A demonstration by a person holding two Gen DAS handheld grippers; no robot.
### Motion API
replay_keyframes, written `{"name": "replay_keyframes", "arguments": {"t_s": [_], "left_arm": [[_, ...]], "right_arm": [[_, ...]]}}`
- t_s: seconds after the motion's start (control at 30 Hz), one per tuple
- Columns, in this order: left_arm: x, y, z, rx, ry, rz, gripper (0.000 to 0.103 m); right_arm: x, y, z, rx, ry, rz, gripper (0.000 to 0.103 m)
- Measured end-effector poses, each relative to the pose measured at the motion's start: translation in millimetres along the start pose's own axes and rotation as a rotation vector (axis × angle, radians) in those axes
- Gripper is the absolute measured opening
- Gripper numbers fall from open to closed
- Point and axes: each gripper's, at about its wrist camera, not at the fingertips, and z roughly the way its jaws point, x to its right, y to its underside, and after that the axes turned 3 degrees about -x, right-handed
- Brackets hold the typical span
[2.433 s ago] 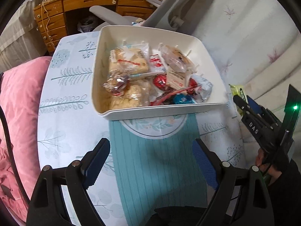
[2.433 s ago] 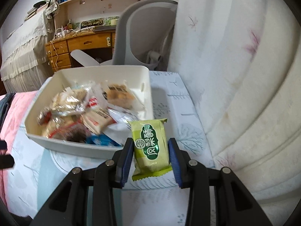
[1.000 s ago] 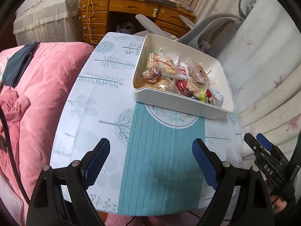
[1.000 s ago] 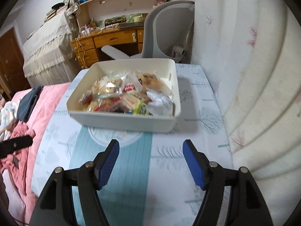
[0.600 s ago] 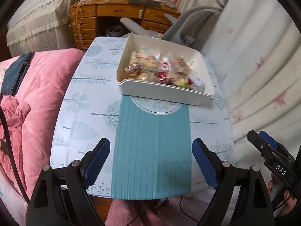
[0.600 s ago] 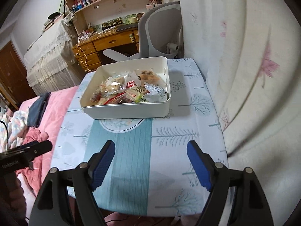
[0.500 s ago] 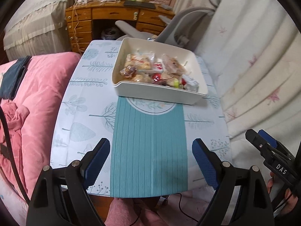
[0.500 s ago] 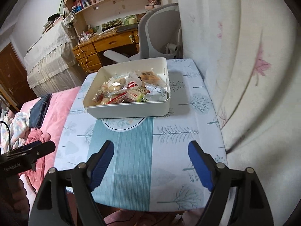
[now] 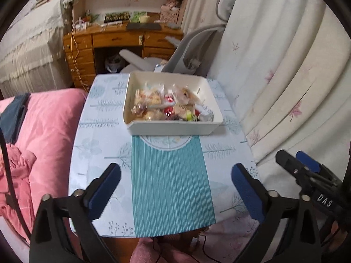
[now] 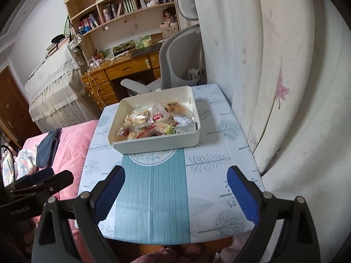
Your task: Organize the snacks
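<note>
A white bin [image 9: 173, 129] [image 10: 158, 143] sits at the far part of the small table [image 9: 98, 153] [image 10: 210, 175]. It holds several wrapped snacks [image 9: 166, 107] [image 10: 153, 122], among them a green packet [image 9: 189, 115] near the front right. My left gripper [image 9: 175, 176] is open and empty, held back over the table's near edge. My right gripper [image 10: 175, 179] is open and empty too, also near the near edge. The right gripper shows at the right of the left wrist view [image 9: 307, 175]; the left gripper shows at the left of the right wrist view [image 10: 37, 184].
A teal striped runner [image 9: 171, 186] [image 10: 153, 197] covers the table's middle. A pink quilt [image 9: 43, 135] [image 10: 72, 142] lies to the left. A floral curtain [image 9: 285, 76] [image 10: 274, 76] hangs on the right. A grey office chair [image 9: 186, 52] [image 10: 179, 65] and wooden desk [image 9: 114, 41] stand behind.
The right gripper let go of the green packet, which now lies in the bin, and opened. Both grippers have pulled back and up from the bin toward the table's near edge.
</note>
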Motion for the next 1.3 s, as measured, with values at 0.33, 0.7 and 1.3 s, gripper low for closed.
{"name": "replay_keyframes", "arguments": {"t_s": [0.33,0.7,1.3], "left_arm": [[-3,-15,-18,0.053,-0.06,-0.01,0.102],[-11,-11,-20,0.048,-0.169,-0.062,0.102],[0,-7,-28,0.088,-0.222,-0.033,0.102]], "right_arm": [[-26,-2,-18,0.028,0.037,0.024,0.095],[-40,5,-20,0.016,0.043,-0.026,0.096],[-48,12,-21,0.019,0.015,-0.054,0.096]]}}
